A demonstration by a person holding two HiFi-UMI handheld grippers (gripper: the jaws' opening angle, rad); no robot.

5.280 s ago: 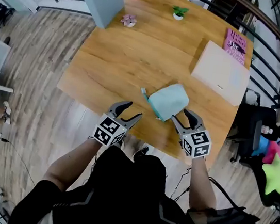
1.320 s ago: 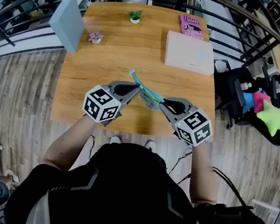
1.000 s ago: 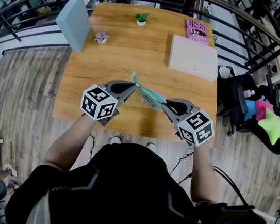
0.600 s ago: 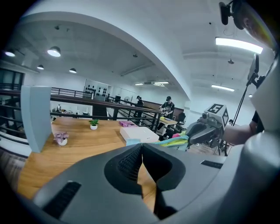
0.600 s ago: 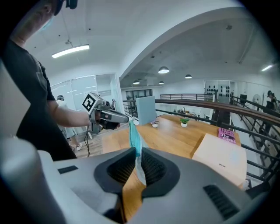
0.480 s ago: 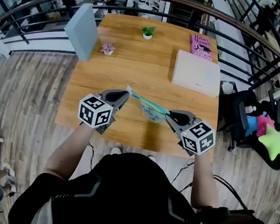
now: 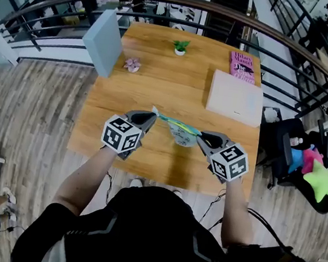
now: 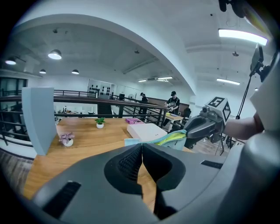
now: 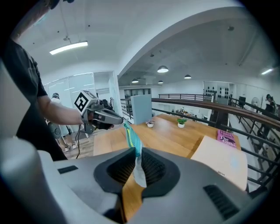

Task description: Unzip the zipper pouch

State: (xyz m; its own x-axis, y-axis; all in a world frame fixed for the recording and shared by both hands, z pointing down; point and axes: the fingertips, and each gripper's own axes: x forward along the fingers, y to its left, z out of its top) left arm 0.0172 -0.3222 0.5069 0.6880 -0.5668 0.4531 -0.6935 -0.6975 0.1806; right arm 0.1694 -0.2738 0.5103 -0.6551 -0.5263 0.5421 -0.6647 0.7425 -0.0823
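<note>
The teal zipper pouch [image 7: 180, 130] hangs above the wooden table [image 7: 158, 90], stretched level between my two grippers. My left gripper [image 7: 152, 116] is shut on the pouch's left end, where a pale blue tab [image 8: 130, 141] pokes past the closed jaws. I cannot tell whether that is the zipper pull. My right gripper [image 7: 200, 136] is shut on the right end. In the right gripper view the pouch [image 9: 133, 139] runs edge-on from my right gripper [image 9: 136, 159] to the left gripper [image 9: 103, 116]. In the left gripper view the pouch [image 8: 171, 138] leads from my left gripper [image 8: 141, 148] to the right gripper [image 8: 202, 126].
A grey-blue panel [image 7: 106, 42] stands upright at the table's far left, with a small pink flower pot [image 7: 132, 64] beside it. A green plant pot [image 7: 180, 47], a pink book [image 7: 242, 66] and a white box [image 7: 236, 99] lie further back. A railing runs behind the table.
Five seconds back the pouch rested on the table by the open grippers. Now it is lifted and pulled taut between both. Over the last second both hands drifted slightly with it.
</note>
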